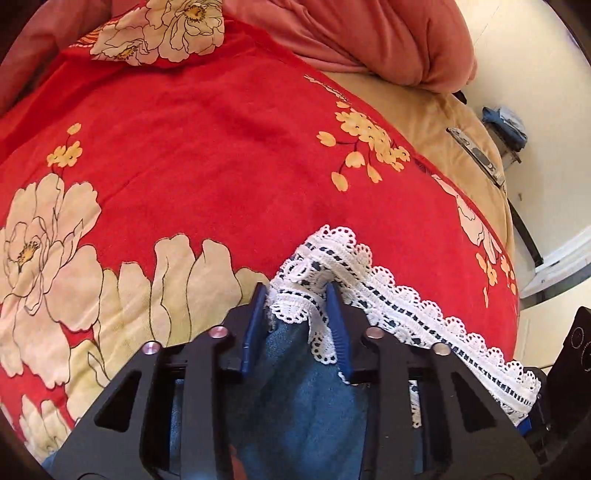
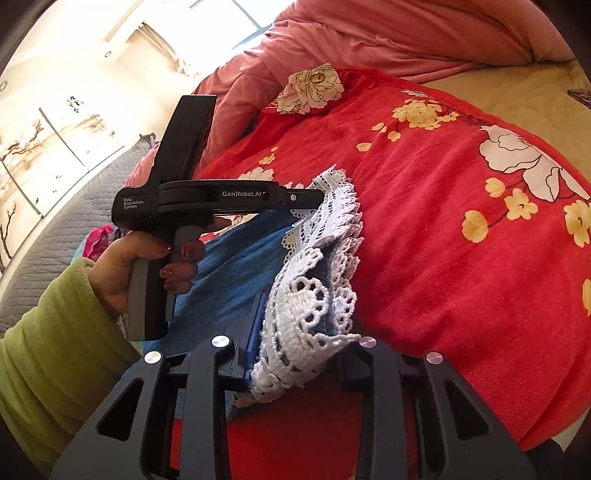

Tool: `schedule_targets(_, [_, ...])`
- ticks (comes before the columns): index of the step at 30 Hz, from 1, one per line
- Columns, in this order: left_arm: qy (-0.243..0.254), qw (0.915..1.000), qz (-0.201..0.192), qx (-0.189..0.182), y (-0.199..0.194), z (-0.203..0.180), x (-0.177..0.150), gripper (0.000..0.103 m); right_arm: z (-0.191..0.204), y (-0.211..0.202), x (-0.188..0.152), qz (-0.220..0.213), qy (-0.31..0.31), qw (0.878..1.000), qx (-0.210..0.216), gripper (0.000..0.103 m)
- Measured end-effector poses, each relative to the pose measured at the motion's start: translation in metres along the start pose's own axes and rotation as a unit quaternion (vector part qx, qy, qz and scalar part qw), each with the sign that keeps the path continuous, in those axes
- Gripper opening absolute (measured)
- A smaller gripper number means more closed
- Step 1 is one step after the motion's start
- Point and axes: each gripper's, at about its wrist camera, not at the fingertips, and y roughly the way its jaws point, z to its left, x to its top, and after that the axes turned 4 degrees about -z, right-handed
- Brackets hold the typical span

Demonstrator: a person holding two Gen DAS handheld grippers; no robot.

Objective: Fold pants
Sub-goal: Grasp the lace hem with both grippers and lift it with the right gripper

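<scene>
The blue denim pants with a white lace hem lie on a red blanket printed with cream and yellow flowers, which covers a bed. In the left wrist view the pants sit at the lower centre of the frame, and the lace trim runs from the centre down toward the lower right edge. The left claw has narrowed onto the bunched lace and denim: its blue fingers press the fabric from both sides, so it holds the hem.

In the right wrist view the right claw sits at the lower centre, and a thick fold of lace and denim fills the gap between its jaws. The left blue finger lies against the cloth; the other finger is hidden behind the lace, but the claw appears closed on the hem. At centre left of that frame a hand in a green fleece sleeve grips the handle of the left claw's black tool, whose tip meets the lace near the middle of the frame. The denim stretches between the two claws.

A pink quilt is heaped along the top of both views, and a tan sheet shows at the upper right.
</scene>
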Motion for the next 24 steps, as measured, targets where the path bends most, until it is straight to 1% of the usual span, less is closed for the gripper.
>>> schedule_targets(2, [-0.003, 0.9999, -0.006, 0.009, -0.005, 0.000, 0.001, 0.017, 0.001, 0.000, 0.000, -0.001, -0.001, 1.000, 0.003, 0.027])
schedule_targets(3, [-0.001, 0.9999, -0.009, 0.010, -0.007, -0.001, 0.000, 0.014, 0.001, 0.000, 0.000, -0.003, -0.002, 1.000, 0.005, 0.027])
schedule_targets(6, [0.000, 0.9997, -0.022, 0.010, -0.016, 0.000, -0.002, 0.010, 0.002, -0.001, 0.000, -0.006, -0.004, 1.000, 0.013, 0.027])
schedule_targets(10, [-0.006, 0.9991, -0.041, -0.005, -0.028, 0.001, -0.004, 0.009, 0.004, -0.001, 0.000, -0.011, -0.008, 1.000, 0.023, 0.027])
schedule_targets(14, [-0.010, 0.9986, -0.050, -0.015, -0.034, 0.004, -0.006, 0.009, 0.005, -0.003, 0.001, -0.019, -0.008, 0.999, 0.036, 0.027])
schedule_targets(21, [-0.035, 0.9960, -0.074, -0.036, -0.047, 0.010, -0.011, 0.009, 0.009, -0.009, 0.001, -0.033, -0.015, 0.998, 0.046, 0.027])
schedule_targets(24, [-0.045, 0.9939, -0.089, -0.047, -0.061, 0.013, -0.016, 0.009, 0.022, -0.013, 0.000, -0.042, -0.047, 0.997, 0.049, 0.027])
